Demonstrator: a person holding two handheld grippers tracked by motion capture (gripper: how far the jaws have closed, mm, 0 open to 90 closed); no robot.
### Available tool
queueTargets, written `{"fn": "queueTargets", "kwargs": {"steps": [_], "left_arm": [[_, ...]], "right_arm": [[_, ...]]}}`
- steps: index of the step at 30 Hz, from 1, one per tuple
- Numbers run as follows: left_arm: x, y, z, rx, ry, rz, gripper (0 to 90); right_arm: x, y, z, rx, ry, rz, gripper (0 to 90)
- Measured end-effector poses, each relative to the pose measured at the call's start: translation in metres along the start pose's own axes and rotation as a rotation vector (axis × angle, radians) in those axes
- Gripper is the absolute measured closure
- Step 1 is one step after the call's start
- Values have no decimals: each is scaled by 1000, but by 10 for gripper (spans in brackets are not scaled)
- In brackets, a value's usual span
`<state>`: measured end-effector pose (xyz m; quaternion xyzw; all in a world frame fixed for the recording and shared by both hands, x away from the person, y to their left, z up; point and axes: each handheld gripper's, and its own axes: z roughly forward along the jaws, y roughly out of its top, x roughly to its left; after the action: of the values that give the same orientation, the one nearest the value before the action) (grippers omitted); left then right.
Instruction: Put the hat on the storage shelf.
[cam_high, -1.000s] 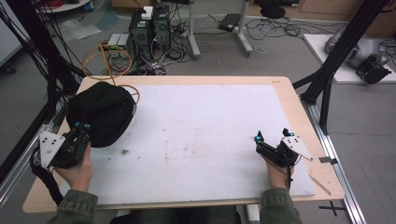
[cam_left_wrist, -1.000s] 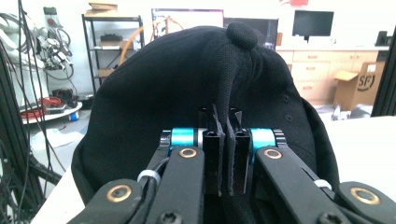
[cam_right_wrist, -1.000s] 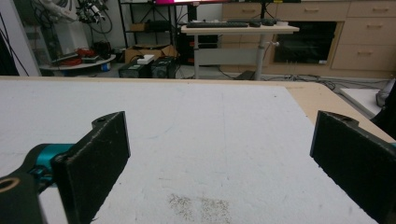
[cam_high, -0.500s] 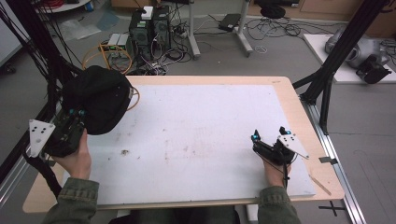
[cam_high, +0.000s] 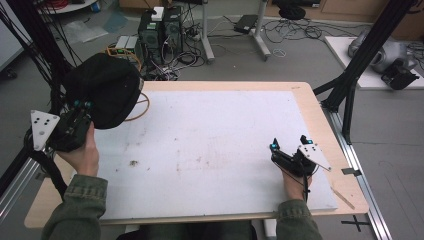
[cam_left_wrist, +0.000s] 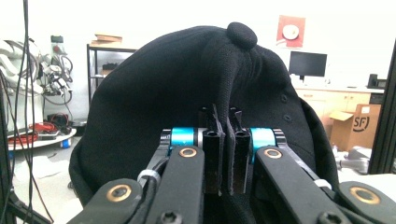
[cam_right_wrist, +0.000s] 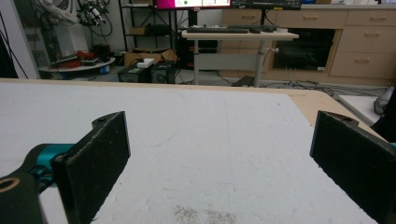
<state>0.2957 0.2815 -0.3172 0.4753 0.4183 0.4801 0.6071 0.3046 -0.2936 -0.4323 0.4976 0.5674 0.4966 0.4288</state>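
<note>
A black cap (cam_high: 104, 88) hangs lifted above the table's far left corner, with my left gripper (cam_high: 82, 106) shut on its edge. In the left gripper view the cap (cam_left_wrist: 187, 98) rises right in front of the jaws, and a fold of its cloth is pinched between the two closed pads (cam_left_wrist: 214, 154). My right gripper (cam_high: 289, 144) rests low over the white mat (cam_high: 215, 145) near the table's right edge. Its jaws stand wide open with nothing between them; the right gripper view shows bare mat (cam_right_wrist: 219, 154) between the two pads.
The white mat covers most of the wooden table (cam_high: 320, 107). A small dark speck (cam_high: 134, 162) lies on the mat at front left. An orange cable loop (cam_high: 140, 107) lies under the cap. Black frame posts (cam_high: 360, 65) stand at the right; computers (cam_high: 160, 30) and cables sit on the floor beyond.
My left gripper has lifted the cap off the table and carried it up and toward the far left. The right gripper has stayed in place, open.
</note>
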Motion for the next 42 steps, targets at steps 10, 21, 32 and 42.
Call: {"fn": "queueTargets", "kwargs": {"steps": [10,21,32,42], "left_arm": [[-2,7,17,-13,-1,-24,874],[2,18,41,-9,21,5,874],[4,20,76,15,46,28,874],[12,30,105,31,83,33,874]], "right_arm": [[-2,0,0,-10,-5,9,39],[-1,1,0,-21,-8,-2,44],[1,2,-2,-26,3,23,44],[-2,2,-3,-32,4,20,44]]}}
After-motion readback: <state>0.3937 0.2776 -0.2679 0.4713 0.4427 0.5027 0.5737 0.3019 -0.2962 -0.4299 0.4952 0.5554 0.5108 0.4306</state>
